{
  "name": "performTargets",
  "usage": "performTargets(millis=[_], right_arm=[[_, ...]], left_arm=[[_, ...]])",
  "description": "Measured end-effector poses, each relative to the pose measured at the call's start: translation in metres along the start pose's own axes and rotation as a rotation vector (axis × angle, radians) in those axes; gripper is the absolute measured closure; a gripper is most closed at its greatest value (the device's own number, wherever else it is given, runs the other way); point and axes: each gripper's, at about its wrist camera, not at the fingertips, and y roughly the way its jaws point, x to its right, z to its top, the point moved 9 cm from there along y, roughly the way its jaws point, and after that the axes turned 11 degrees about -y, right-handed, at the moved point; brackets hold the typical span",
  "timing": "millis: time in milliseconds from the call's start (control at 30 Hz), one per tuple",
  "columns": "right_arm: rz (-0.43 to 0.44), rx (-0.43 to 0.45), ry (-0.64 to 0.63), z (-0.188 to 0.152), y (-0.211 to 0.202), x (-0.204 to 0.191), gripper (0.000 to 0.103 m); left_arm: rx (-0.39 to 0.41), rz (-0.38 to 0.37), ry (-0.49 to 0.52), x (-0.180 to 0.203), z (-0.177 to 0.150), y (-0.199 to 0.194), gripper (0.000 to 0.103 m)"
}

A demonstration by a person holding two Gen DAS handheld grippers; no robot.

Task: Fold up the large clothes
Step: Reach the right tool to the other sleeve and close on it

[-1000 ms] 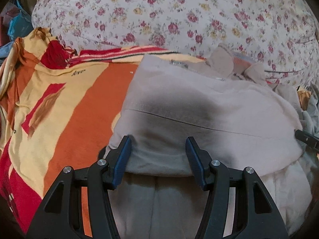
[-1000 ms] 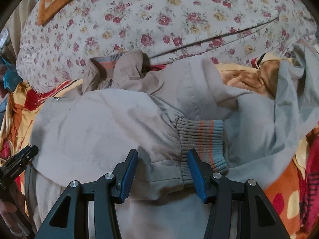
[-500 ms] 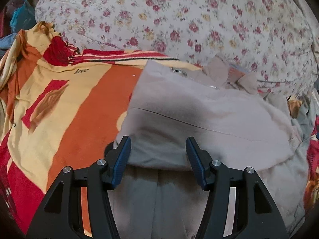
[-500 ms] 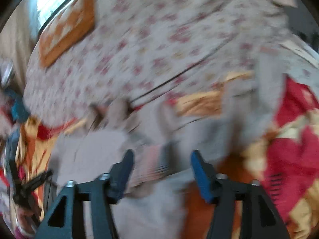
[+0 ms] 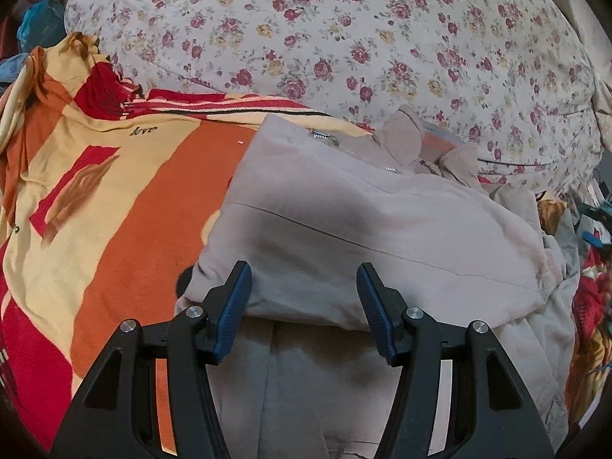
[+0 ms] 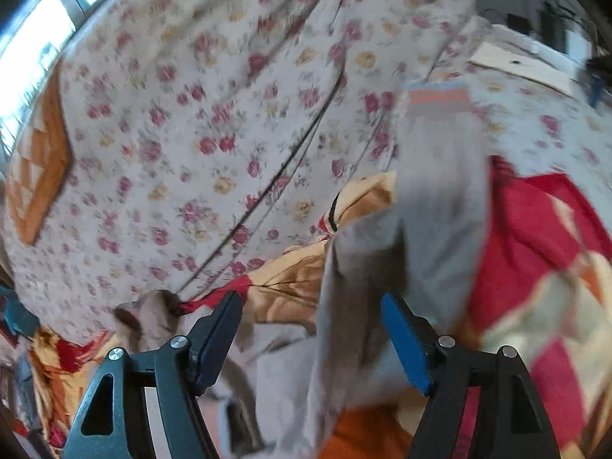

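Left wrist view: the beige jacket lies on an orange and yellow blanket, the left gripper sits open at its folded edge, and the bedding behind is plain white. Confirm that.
One thing is off: the bedding behind is not plain white; the left wrist view shows a pale cover printed with small red and yellow roses. The rest stands: the beige jacket lies on the orange and yellow blanket, and the left gripper sits open at its folded edge.

Orange-and-yellow bedspread (image 5: pixel 126 206) (word "love" printed), beige jacket (image 5: pixel 367 237) on it, floral quilt (image 5: pixel 344 46) behind

Left gripper (image 5: pixel 304 287) points forward and level, its two blue-padded fingers (image 5: pixel 234 306) spread wide apart with nothing between them. Right gripper (image 6: pixel 311 321) is tilted, its view blurred, fingers likewise spread wide, clamping nothing
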Motion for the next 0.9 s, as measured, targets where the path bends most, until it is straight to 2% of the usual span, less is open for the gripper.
performTargets(millis=[133, 167, 233, 267, 333, 400, 533, 633, 667, 733, 800, 867, 900], right_arm=[[-0.089, -0.042, 0.009, 0.004, 0.037, 0.021, 0.031], [-0.107, -0.047, 0.019, 0.005, 0.043, 0.029, 0.034], [-0.123, -0.059, 0.037, 0.005, 0.050, 0.041, 0.061], [-0.110, -0.057, 0.048, 0.005, 0.049, 0.045, 0.065], [-0.068, -0.021, 0.052, 0.008, 0.037, 0.045, 0.084], [0.000, 0.031, 0.030, 0.014, 0.017, 0.036, 0.091], [0.218, 0.127, -0.051, 0.022, -0.044, -0.010, 0.098], [0.335, 0.177, -0.195, 0.021, -0.092, -0.063, 0.098], [0.342, 0.195, -0.257, 0.021, -0.104, -0.082, 0.098], [0.300, 0.239, -0.315, 0.020, -0.120, -0.096, 0.098], [0.243, 0.235, -0.334, 0.019, -0.117, -0.094, 0.098], [0.165, 0.179, -0.299, 0.013, -0.097, -0.075, 0.089], [0.138, 0.147, -0.276, 0.009, -0.088, -0.065, 0.066]], left_arm=[[-0.005, 0.014, 0.010, -0.003, -0.001, 0.000, 0.046], [-0.005, 0.020, 0.010, -0.005, -0.001, 0.000, 0.046], [-0.007, 0.024, 0.006, -0.009, 0.000, 0.001, 0.046], [-0.008, 0.024, 0.000, -0.011, 0.001, 0.001, 0.046], [-0.008, 0.021, -0.013, -0.014, 0.002, 0.000, 0.046], [-0.004, 0.017, -0.032, -0.015, 0.004, -0.002, 0.046], [0.017, -0.005, -0.084, -0.018, 0.013, -0.013, 0.046], [0.038, -0.024, -0.109, -0.017, 0.018, -0.025, 0.046], [0.042, -0.028, -0.109, -0.016, 0.020, -0.028, 0.046], [0.054, -0.035, -0.102, -0.013, 0.021, -0.037, 0.046], [0.067, -0.043, -0.094, -0.011, 0.019, -0.045, 0.046], [0.063, -0.046, -0.085, -0.010, 0.016, -0.047, 0.046], [0.057, -0.045, -0.082, -0.010, 0.013, -0.047, 0.046]])
